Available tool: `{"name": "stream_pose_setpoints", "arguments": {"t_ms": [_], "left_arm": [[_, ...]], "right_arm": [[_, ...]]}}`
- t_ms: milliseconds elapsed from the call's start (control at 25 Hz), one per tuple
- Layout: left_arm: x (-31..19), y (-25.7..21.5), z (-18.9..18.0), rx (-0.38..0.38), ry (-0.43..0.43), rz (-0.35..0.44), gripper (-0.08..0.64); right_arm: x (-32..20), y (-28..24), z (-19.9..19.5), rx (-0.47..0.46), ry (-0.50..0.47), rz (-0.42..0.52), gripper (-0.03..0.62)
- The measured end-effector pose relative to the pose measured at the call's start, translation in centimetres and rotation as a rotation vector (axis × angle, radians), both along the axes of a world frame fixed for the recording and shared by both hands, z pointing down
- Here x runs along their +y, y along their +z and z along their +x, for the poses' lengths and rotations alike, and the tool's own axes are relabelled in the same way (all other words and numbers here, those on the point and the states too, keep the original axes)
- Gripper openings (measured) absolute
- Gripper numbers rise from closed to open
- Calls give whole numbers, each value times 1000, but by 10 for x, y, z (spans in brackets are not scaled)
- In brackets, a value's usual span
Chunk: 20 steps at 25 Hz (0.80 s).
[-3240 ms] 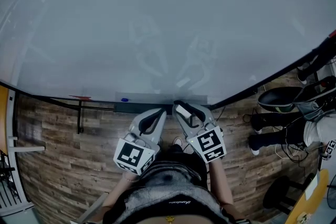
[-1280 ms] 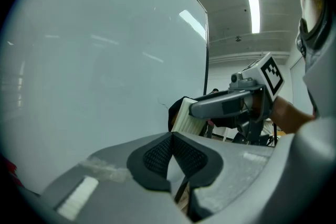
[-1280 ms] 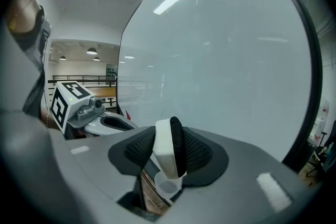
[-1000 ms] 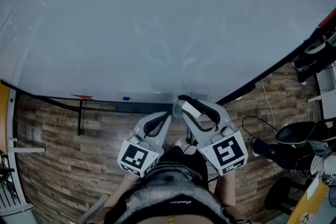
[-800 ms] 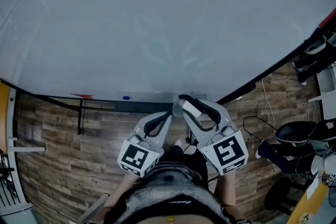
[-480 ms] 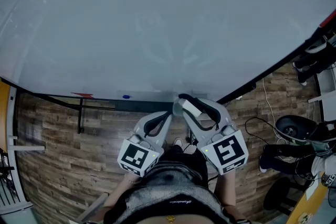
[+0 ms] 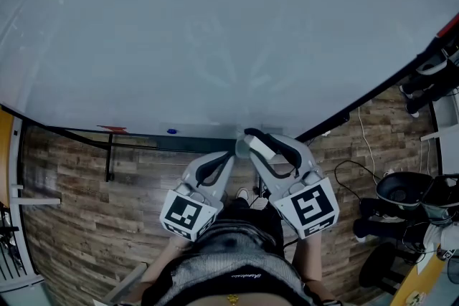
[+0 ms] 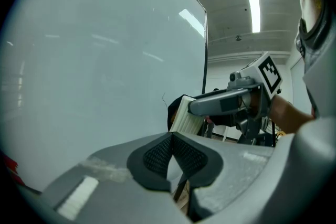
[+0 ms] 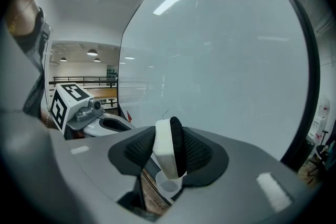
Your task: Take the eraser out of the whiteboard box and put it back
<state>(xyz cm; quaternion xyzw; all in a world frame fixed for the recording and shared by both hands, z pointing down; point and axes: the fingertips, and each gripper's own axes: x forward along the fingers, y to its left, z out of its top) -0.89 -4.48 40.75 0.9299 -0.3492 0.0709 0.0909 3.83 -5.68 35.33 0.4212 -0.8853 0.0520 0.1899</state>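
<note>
My right gripper point(image 7: 249, 141) is shut on the eraser point(image 9: 169, 147), a white block with a black felt side, held upright between the pads just in front of the whiteboard point(image 7: 215, 32). In the left gripper view the eraser point(image 8: 183, 115) shows ribbed and white at the tip of the right gripper point(image 8: 195, 107). My left gripper point(image 8: 172, 150) is shut, its pads touching with nothing between them, close beside the right one. The dark whiteboard box point(image 7: 188, 145) runs along the board's lower edge, just beyond both tips.
A blue item point(image 7: 171, 132) and a red item point(image 7: 111, 130) lie on the ledge left of the box. The board's black stand bar point(image 7: 110, 158) stands over the wooden floor point(image 7: 79, 211). An office chair point(image 7: 405, 190) and cables are at the right.
Since the earliest frame the right gripper with the eraser has come up nearer the head camera. Over the last second both grippers kept still; only the chair at the right shifted.
</note>
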Motion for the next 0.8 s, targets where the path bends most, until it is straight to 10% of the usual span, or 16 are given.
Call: {"name": "stream_pose_setpoints", "arguments": {"t_ms": [800], "left_arm": [[-5, 2, -6, -4, -45, -10, 2]], "right_arm": [[-18, 45, 5, 14, -13, -62, 164]]}}
